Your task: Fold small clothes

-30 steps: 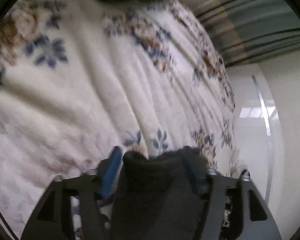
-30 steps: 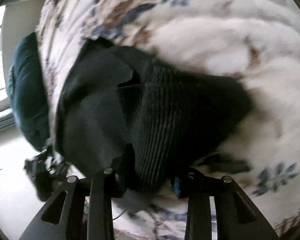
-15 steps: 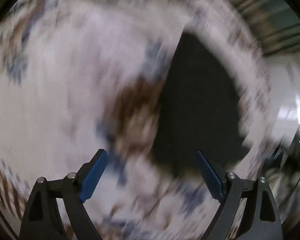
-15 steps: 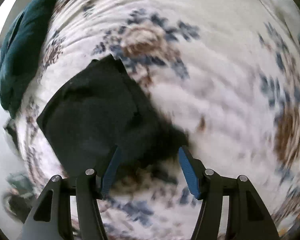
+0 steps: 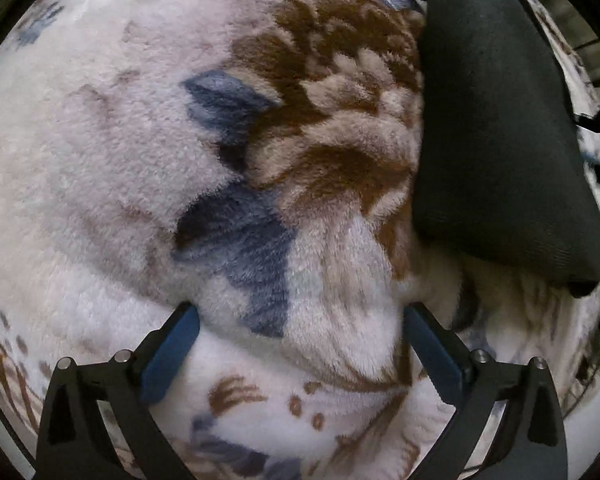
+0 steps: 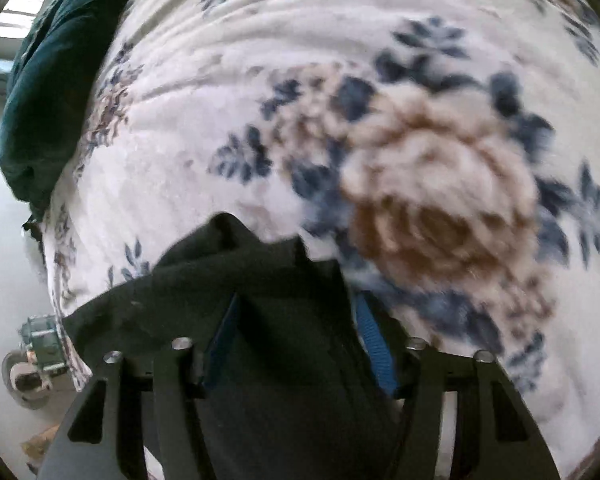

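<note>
Black cloth btwn closing right tool

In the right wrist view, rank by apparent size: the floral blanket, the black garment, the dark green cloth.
1. Floral blanket, largest.
2. Black garment, though it sits at the camera between the closing right gripper, so unsure.
3. Dark green cloth, farther off.

Under my left gripper the blanket is thick plush fleece, fuzzy and matt; the dark garment at two o'clock is fine-knit cloth, dull and smooth; my gripper frames look like matt black plastic with shiny metal pins; the blue pads are smooth, faintly ribbed.
</note>
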A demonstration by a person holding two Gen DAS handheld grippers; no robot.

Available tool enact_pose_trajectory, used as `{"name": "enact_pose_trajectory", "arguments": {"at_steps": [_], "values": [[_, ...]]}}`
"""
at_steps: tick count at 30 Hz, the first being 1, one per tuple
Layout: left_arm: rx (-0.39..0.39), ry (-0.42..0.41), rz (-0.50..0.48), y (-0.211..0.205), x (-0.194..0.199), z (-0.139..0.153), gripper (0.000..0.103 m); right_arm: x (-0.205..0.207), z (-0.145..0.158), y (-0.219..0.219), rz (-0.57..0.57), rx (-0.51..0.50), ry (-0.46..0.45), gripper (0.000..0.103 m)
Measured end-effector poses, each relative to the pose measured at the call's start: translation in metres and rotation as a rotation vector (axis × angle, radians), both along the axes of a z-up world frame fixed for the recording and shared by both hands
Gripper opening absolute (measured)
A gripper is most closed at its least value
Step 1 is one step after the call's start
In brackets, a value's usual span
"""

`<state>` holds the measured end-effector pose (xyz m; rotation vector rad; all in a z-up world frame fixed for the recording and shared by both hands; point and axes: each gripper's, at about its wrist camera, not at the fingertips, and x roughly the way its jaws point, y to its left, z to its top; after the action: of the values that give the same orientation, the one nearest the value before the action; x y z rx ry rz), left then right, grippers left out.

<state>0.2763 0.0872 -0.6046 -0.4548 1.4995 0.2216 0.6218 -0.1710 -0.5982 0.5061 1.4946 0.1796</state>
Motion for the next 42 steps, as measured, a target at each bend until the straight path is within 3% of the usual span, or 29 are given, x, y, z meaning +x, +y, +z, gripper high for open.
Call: {"name": "enact_pose_trajectory", "arguments": {"at_steps": [1,3,7,10,11,12,14,15,16,20,22,24,26,27,28,31,33,37,39,40,41,42], "values": [[0.012,0.011,0.002,-0.002,0.002,0.000,0.103,0.002,0.005,0.003,0.016,-0.005,-0.034,0.010],[0.008,0.031,0.003,-0.003,0.006,0.006,0.103,0.004,0.017,0.011,0.062,-0.054,-0.088,0.009],[-0.007,-0.040,0.085,-0.003,0.017,0.052,0.099,0.006,0.054,0.016,0.082,-0.131,-0.208,0.007],[0.038,-0.112,0.084,0.002,0.031,0.083,0.099,0.018,0.058,0.018,0.097,-0.159,-0.214,0.008],[0.044,-0.145,0.068,0.002,0.040,0.091,0.099,0.025,0.048,0.020,0.107,-0.150,-0.173,0.008],[0.058,-0.160,0.052,0.002,0.048,0.095,0.099,0.031,0.034,0.019,0.119,-0.130,-0.107,0.009],[0.079,-0.180,0.032,0.000,0.065,0.100,0.099,0.029,0.027,0.005,0.093,-0.085,-0.042,0.021],[0.069,-0.188,0.031,-0.001,0.069,0.098,0.099,0.024,0.031,-0.004,0.074,-0.074,-0.037,0.037],[0.061,-0.193,0.037,0.000,0.072,0.098,0.099,0.015,0.037,-0.014,0.057,-0.057,-0.034,0.045],[0.014,-0.180,0.055,-0.001,0.075,0.083,0.099,-0.038,0.049,-0.056,0.045,-0.051,0.071,0.050],[-0.006,-0.164,0.074,0.002,0.065,0.078,0.099,-0.066,0.039,-0.069,0.039,-0.025,0.146,0.063],[-0.037,-0.147,0.093,0.000,0.056,0.075,0.099,-0.091,0.020,-0.077,0.000,-0.004,0.227,0.064],[-0.056,-0.131,0.104,-0.005,0.049,0.074,0.099,-0.109,0.007,-0.081,-0.049,0.054,0.267,0.057],[-0.065,-0.127,0.104,-0.008,0.048,0.073,0.099,-0.117,0.009,-0.083,-0.080,0.080,0.237,0.009],[-0.070,-0.119,0.104,-0.011,0.045,0.073,0.099,-0.123,0.014,-0.084,-0.108,0.070,0.202,0.004],[-0.079,-0.126,0.095,-0.015,0.040,0.078,0.099,-0.141,0.047,-0.087,-0.140,0.028,0.095,0.004],[-0.083,-0.127,0.087,-0.017,0.039,0.080,0.099,-0.152,0.059,-0.095,-0.166,0.005,0.086,0.003],[-0.090,-0.123,0.093,-0.014,0.036,0.081,0.099,-0.167,0.021,-0.102,-0.156,-0.019,0.270,0.004],[-0.089,-0.123,0.100,-0.011,0.035,0.082,0.099,-0.174,0.019,-0.112,-0.210,0.000,0.278,0.012],[-0.088,-0.124,0.103,-0.010,0.034,0.082,0.099,-0.180,0.020,-0.118,-0.263,0.058,0.274,0.032],[-0.090,-0.126,0.106,-0.009,0.033,0.083,0.099,-0.189,0.020,-0.126,-0.338,0.127,0.278,0.046],[-0.090,-0.126,0.109,-0.008,0.031,0.082,0.099,-0.199,0.018,-0.134,-0.430,0.235,0.276,0.069]]}}
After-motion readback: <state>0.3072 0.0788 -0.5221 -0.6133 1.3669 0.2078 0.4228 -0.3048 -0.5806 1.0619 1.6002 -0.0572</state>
